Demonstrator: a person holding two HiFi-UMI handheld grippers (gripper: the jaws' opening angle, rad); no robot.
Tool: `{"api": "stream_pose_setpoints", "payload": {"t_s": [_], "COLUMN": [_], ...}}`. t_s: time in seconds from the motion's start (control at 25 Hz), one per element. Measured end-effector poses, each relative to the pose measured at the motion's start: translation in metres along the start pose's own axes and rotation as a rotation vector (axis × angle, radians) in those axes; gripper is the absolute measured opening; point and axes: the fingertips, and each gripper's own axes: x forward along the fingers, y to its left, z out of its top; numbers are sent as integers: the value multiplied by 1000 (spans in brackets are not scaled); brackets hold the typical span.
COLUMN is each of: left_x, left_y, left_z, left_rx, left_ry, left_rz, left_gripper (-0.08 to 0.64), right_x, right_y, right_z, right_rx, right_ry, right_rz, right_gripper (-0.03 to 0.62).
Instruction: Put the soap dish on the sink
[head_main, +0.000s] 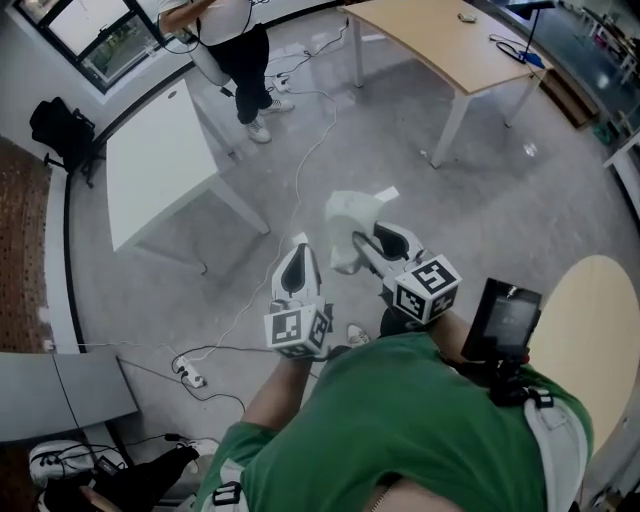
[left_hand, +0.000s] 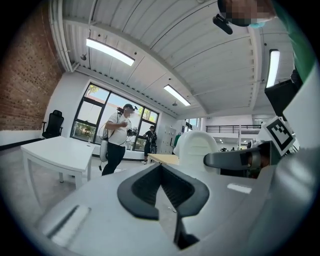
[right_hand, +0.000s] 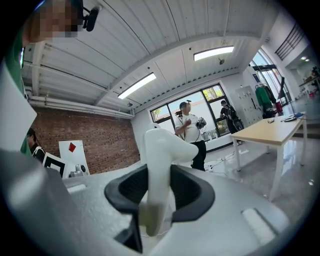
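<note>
The soap dish (head_main: 352, 215) is a white curved plastic piece. My right gripper (head_main: 364, 242) is shut on its lower edge and holds it upright over the grey floor. In the right gripper view the soap dish (right_hand: 161, 165) stands between the dark pads of my right gripper (right_hand: 159, 202). My left gripper (head_main: 299, 250) hangs just to its left, shut with nothing in it. The left gripper view shows my left gripper (left_hand: 163, 189) with its pads meeting, and the soap dish (left_hand: 197, 147) beside it. No sink is in view.
A white table (head_main: 160, 165) stands at the left and a wooden table (head_main: 450, 40) at the back right. A person (head_main: 235, 50) stands at the far end. Cables (head_main: 300, 170) and a power strip (head_main: 190, 378) lie on the floor. A round tabletop (head_main: 590, 330) is at the right.
</note>
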Motion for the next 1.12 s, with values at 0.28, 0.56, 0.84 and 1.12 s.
{"api": "stream_pose_setpoints", "payload": {"t_s": [0.28, 0.56, 0.84, 1.12], "left_x": [-11, -4, 27, 68], "left_y": [31, 94, 130, 161], "left_z": [5, 8, 21, 36], "left_rx": [-31, -26, -6, 10], "left_ry": [-9, -23, -36, -51], "left_rz": [56, 133, 197, 251], "left_gripper": [5, 5, 5, 5], "right_x": [29, 95, 149, 202], "right_y": [22, 38, 28, 9], "right_z": [-2, -9, 4, 24], "right_rx": [-20, -32, -36, -37], "right_ry": [41, 46, 45, 46], "right_rz": [52, 127, 193, 246], "right_gripper": [129, 129, 129, 129]}}
